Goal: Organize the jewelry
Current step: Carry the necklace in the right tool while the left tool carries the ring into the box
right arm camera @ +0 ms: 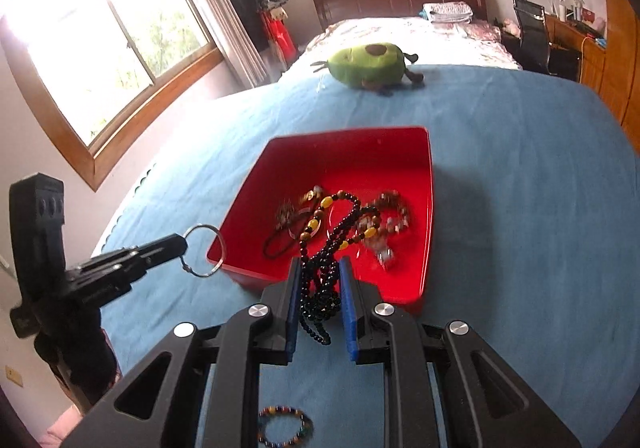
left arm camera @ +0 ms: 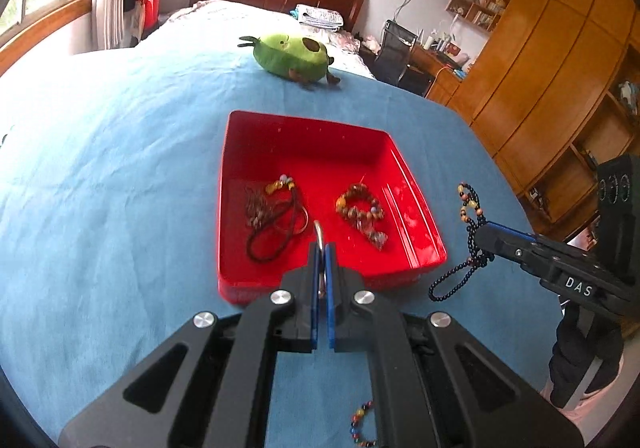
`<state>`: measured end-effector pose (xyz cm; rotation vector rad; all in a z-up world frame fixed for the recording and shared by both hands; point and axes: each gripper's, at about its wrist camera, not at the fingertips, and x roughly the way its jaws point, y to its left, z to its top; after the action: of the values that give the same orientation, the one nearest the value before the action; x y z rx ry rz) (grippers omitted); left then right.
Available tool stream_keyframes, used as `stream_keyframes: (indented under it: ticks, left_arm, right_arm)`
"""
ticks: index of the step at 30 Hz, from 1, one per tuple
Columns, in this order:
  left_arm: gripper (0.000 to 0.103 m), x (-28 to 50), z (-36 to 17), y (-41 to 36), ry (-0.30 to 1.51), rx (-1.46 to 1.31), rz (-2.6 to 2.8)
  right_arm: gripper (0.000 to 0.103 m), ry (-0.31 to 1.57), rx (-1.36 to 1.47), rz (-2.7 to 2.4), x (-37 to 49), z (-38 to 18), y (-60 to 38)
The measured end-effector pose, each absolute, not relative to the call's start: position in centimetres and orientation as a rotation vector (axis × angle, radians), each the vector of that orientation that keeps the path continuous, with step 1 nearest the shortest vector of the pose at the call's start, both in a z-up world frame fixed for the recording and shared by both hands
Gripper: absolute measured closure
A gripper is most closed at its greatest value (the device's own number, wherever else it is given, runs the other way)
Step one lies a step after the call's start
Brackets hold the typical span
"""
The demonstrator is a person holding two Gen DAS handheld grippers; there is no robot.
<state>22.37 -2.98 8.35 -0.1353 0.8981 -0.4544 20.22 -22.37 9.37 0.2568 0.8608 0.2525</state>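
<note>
A red tray (left arm camera: pixel 312 135) (right arm camera: pixel 424 183) sits on the blue bedspread and holds a dark cord necklace (left arm camera: pixel 276 224) and a brown beaded bracelet (left arm camera: pixel 360 207). My left gripper (left arm camera: pixel 323 248) is shut on a silver bangle (left arm camera: pixel 319 232), held over the tray's near rim; it also shows in the right wrist view (right arm camera: pixel 178 246) with the bangle (right arm camera: pixel 204 250). My right gripper (right arm camera: pixel 320 268) is shut on a black bead necklace (right arm camera: pixel 324 288) just before the tray's near edge; the left wrist view shows it (left arm camera: pixel 482 234) right of the tray with the necklace (left arm camera: pixel 472 244) hanging.
A multicoloured bead bracelet (right arm camera: pixel 286 428) (left arm camera: pixel 362 424) lies on the bedspread under the grippers. A green avocado plush (left arm camera: pixel 292 55) (right arm camera: pixel 368 65) lies beyond the tray. Wooden wardrobes (left arm camera: pixel 540 67) stand on the right, windows (right arm camera: pixel 100 47) on the left.
</note>
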Motion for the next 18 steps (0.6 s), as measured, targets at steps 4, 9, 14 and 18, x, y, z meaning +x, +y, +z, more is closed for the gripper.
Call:
stream_keyframes:
  ticks: [4, 9, 14, 18]
  left_arm:
    - [0.102, 24.2, 8.1, -4.0, 0.901, -0.120, -0.426]
    - [0.102, 26.7, 7.5, -4.9, 0.892, -0.085, -0.361]
    - [0.102, 29.0, 6.6, -6.0, 0.900, -0.051, -0.336]
    - [0.102, 30.3, 5.9, -7.2, 0.902, -0.024, -0.336]
  right_arm:
    - [0.085, 0.866, 0.263, 0.243, 22.3, 9.0, -22.2]
    - [0.085, 0.896, 0.267, 0.217, 25.1, 7.3, -21.9]
    - [0.085, 0.914, 0.275, 0.180, 27.7, 5.4, -22.4]
    - [0.085, 0.924, 0.282, 0.179, 29.4, 4.3, -22.6]
